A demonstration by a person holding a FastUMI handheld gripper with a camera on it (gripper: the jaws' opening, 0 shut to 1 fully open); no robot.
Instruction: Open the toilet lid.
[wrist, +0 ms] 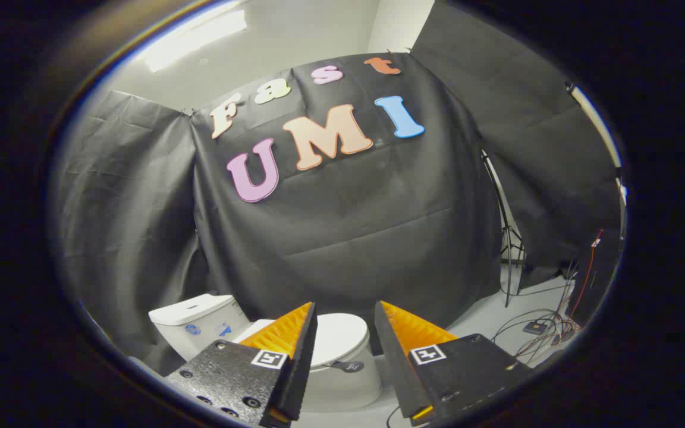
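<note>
Nothing done yet: toilet (pixel 295 351) standing on the floor against the black cloth, well beyond the gripper (pixel 345 312), lid (pixel 336 336) down flat on the bowl, fingers apart and empty, approach and lift outstanding.

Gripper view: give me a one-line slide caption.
Open gripper jaws frame the white toilet, lid down, against the black booth wall.

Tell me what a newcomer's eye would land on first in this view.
The gripper stands open with nothing between its fingers, and beyond them sits a white toilet, its lid down. The tank sits behind the bowl against the black cloth wall. Off to the side, a tripod stand rises over loose cables on the floor.
</note>
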